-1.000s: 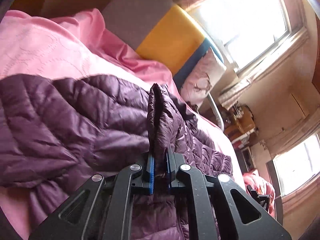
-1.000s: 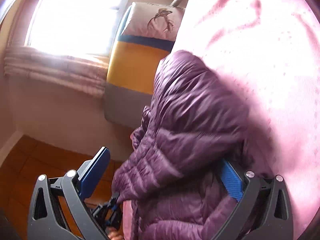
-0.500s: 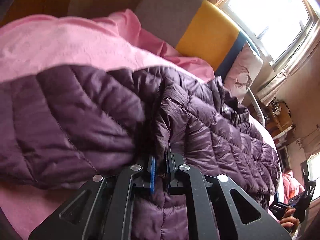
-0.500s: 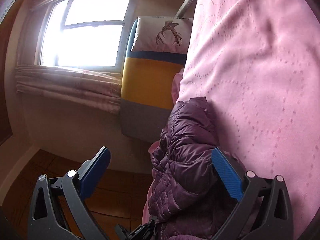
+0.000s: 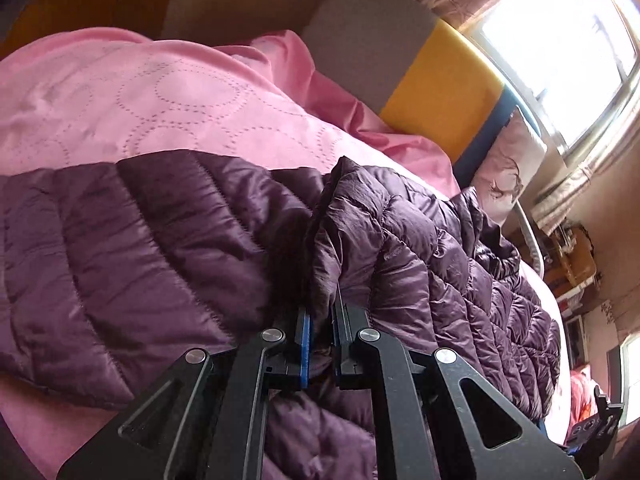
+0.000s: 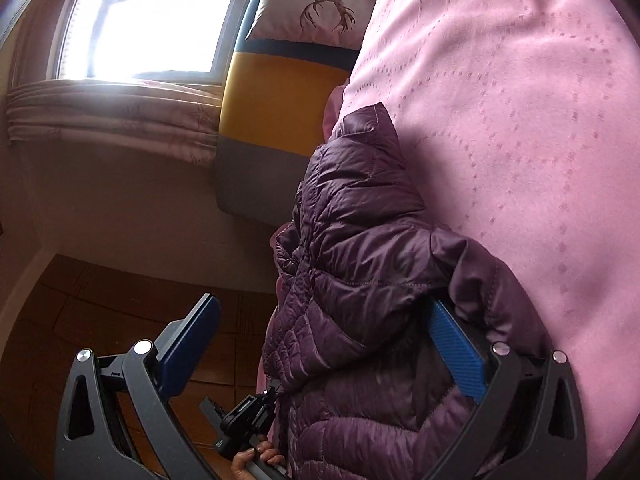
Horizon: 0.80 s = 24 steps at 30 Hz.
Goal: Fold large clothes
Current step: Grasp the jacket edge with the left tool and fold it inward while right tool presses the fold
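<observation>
A purple quilted down jacket point(image 5: 160, 248) lies spread on a pink bedspread point(image 5: 140, 96). My left gripper point(image 5: 320, 340) is shut on a raised fold of the jacket's edge, which stands up between its blue pads. In the right wrist view the jacket point(image 6: 360, 260) hangs along the bed's edge. My right gripper point(image 6: 328, 352) is open wide, with jacket cloth between its jaws and lying against the right blue pad point(image 6: 456, 352). The left pad point(image 6: 188, 344) is free of the cloth.
A grey, yellow and blue headboard point(image 5: 432, 76) and a deer-print pillow point(image 6: 316, 12) stand at the bed's head under a bright window point(image 6: 160, 20). Wooden floor point(image 6: 100, 312) lies beside the bed. The other gripper and a hand point(image 6: 248, 436) show low down.
My left gripper has kept its hold and lowered the fold onto the spread jacket. My right gripper stays open; the jacket's edge fills more of the space between its jaws than half a second ago.
</observation>
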Each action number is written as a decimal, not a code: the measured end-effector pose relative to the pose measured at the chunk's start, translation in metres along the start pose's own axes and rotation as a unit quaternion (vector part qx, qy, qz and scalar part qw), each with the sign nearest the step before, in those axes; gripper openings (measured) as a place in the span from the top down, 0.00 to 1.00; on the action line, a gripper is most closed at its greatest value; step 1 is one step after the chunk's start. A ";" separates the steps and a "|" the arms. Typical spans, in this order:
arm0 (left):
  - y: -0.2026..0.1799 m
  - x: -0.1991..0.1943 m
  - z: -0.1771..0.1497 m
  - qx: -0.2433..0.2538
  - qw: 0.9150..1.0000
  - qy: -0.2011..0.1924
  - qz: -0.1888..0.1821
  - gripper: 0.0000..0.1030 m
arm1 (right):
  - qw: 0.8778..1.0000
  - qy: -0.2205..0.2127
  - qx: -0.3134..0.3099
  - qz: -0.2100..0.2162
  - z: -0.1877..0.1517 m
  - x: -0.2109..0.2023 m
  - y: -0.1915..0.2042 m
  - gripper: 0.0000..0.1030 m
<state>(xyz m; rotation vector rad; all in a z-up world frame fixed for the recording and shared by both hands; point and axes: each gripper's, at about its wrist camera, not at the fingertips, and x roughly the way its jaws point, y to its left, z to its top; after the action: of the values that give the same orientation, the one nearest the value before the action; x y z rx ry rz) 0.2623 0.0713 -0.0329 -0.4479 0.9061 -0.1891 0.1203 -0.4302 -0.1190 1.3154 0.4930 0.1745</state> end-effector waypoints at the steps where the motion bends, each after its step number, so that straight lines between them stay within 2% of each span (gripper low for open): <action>1: 0.003 -0.004 -0.001 -0.003 1.000 -0.003 0.001 0.93 | 1.000 -0.002 -0.002 -0.008 0.006 0.013 0.004 0.02; 4: 0.007 -0.012 -0.005 0.001 1.000 -0.005 0.006 0.93 | 1.000 -0.014 -0.007 -0.021 0.014 0.036 0.011 0.02; 8: 0.013 -0.012 -0.010 -0.002 1.000 0.001 0.014 0.93 | 0.999 -0.047 0.008 -0.011 0.016 0.041 0.013 0.02; 12: 0.003 -0.011 -0.015 0.018 1.000 0.009 -0.004 0.93 | 0.995 -0.096 0.041 0.006 0.026 0.011 -0.001 0.19; 14: -0.014 -0.009 -0.020 0.054 0.998 0.014 -0.012 0.93 | 0.994 -0.097 0.051 0.007 0.033 0.002 -0.011 0.19; 17: -0.043 0.004 -0.034 0.112 0.993 0.029 0.003 0.93 | 0.996 -0.085 0.038 -0.016 0.036 -0.011 -0.017 0.19; 21: -0.055 0.017 -0.038 0.113 0.992 0.042 -0.023 0.93 | 0.992 -0.088 -0.013 -0.085 0.036 -0.038 -0.014 0.18; 24: -0.065 0.024 -0.039 0.121 0.991 0.046 -0.022 0.93 | 0.983 -0.095 -0.081 -0.134 0.030 -0.045 0.008 0.22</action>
<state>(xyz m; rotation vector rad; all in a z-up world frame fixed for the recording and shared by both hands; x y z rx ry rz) 0.2477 -0.0062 -0.0412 -0.2350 0.9495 -0.3591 0.0955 -0.4726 -0.0953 1.0821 0.4783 -0.1324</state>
